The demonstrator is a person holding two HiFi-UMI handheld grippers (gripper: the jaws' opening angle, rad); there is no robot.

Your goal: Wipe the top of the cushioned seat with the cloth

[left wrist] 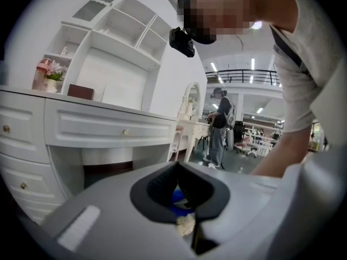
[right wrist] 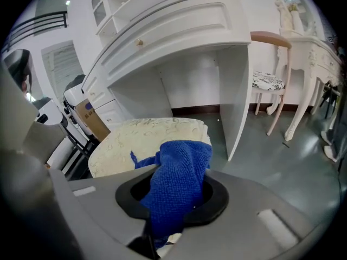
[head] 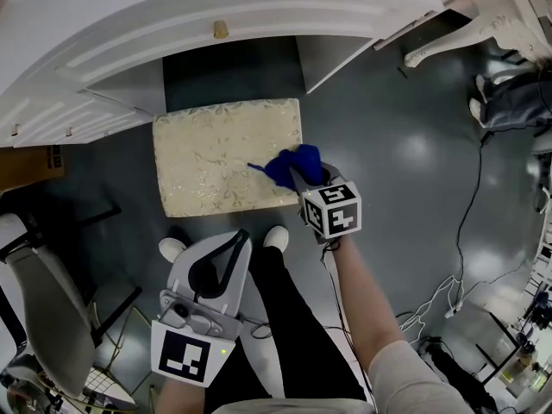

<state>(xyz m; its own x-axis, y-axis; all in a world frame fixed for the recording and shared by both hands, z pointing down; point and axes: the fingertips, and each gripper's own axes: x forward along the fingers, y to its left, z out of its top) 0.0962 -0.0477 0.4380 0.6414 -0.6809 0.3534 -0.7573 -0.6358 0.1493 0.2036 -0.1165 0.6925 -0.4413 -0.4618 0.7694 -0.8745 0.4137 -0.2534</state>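
Observation:
The cushioned seat (head: pixel 220 158) is a cream, patterned stool top in front of the white dressing table. A blue cloth (head: pixel 289 166) rests at the seat's front right corner, with my right gripper (head: pixel 302 179) shut on it. In the right gripper view the cloth (right wrist: pixel 179 183) bulges out between the jaws and hides most of them, and the seat (right wrist: pixel 141 137) lies just beyond. My left gripper (head: pixel 241 235) hangs back by the person's legs, short of the seat's front edge. Its jaws meet, with nothing held (left wrist: pixel 178 167).
The white dressing table (head: pixel 216 7) overhangs the seat's far side, its side panel (head: pixel 332 59) standing right of the seat. A cardboard box (head: pixel 30 166) and a chair (head: pixel 43 317) stand at left. Cables (head: pixel 466 222) trail on the grey floor at right. Another person (left wrist: pixel 219 126) stands far off.

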